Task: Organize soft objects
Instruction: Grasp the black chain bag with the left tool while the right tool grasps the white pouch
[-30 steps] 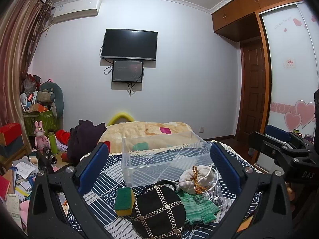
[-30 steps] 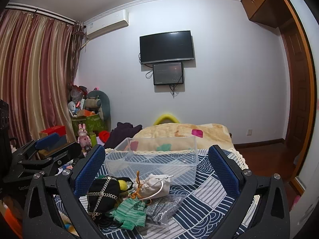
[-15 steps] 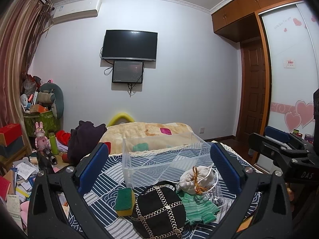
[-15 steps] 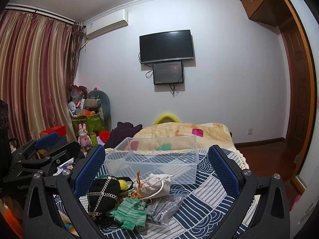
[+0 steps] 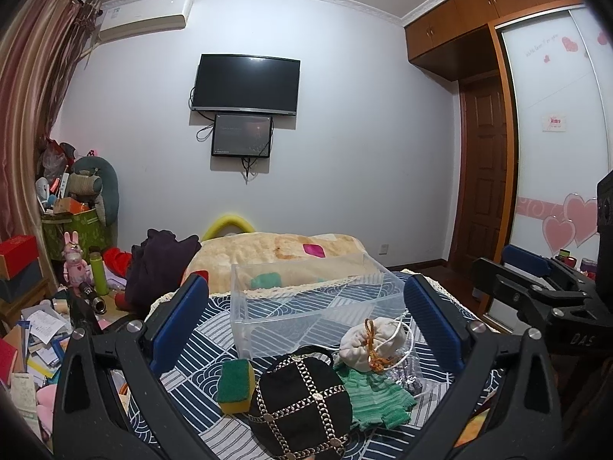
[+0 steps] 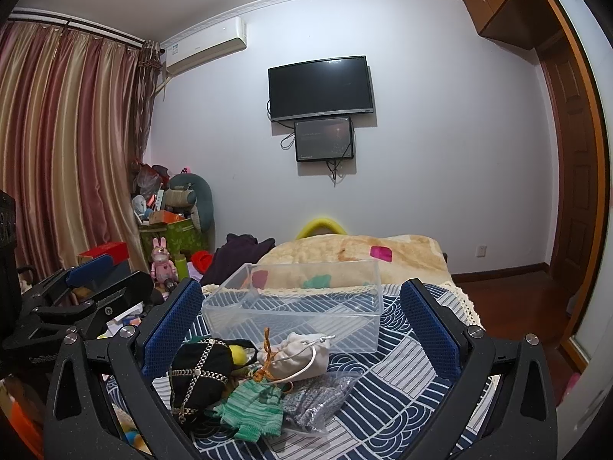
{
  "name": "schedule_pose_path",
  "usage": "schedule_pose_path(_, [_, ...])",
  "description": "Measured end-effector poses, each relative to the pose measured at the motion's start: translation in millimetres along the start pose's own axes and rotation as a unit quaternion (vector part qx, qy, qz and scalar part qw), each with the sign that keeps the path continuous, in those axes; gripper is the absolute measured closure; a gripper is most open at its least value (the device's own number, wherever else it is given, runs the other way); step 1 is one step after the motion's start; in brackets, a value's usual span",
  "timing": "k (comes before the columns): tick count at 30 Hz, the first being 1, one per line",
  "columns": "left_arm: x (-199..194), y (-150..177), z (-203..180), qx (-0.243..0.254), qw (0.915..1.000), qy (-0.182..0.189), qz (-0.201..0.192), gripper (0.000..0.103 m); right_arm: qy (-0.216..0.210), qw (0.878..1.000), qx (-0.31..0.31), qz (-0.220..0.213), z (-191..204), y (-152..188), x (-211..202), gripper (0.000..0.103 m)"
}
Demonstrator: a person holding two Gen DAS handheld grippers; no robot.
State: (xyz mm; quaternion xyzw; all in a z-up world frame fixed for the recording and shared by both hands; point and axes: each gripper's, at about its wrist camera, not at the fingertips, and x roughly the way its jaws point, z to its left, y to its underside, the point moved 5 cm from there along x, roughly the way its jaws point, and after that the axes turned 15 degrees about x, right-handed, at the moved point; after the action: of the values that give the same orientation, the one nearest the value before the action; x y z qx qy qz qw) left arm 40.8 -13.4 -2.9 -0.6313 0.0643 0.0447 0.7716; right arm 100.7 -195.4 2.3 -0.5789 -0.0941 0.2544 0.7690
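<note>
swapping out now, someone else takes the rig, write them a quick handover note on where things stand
Left hand-held gripper: open, holding nothing, raised over the pile.
Right hand-held gripper: open, holding nothing, also above the bed.
Clear plastic bin sits on the patterned bedspread; nothing is in it.
In front of the bin: black chain bag, green-and-yellow sponge, white drawstring pouch, green knit piece, grey knit item in a clear wrapper.
Done: nothing.
Left: every soft item goes into the bin.
</note>
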Motion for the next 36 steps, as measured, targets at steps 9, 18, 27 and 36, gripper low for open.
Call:
schedule_pose_path(9, [9, 9, 8, -0.007, 0.9998, -0.002, 0.02, 0.0, 0.009, 1.0, -0.002, 0.006, -4, 6, 6, 0.0])
schedule_pose_path(18, [37, 45, 34, -0.051, 0.995, 0.014, 0.085, 0.039, 0.009, 0.998, 0.007, 0.066, -13, 27, 30, 0.038])
schedule_pose_path(27, [62, 84, 9, -0.056, 0.9827, 0.07, 0.162, 0.054, 0.01, 0.99, 0.015, 0.137, -15, 56, 53, 0.052])
schedule_pose_path(36, [74, 100, -2, -0.055, 0.9769, 0.092, 0.185, 0.017, 0.039, 0.982, 0.017, 0.181, -21, 78, 82, 0.033])
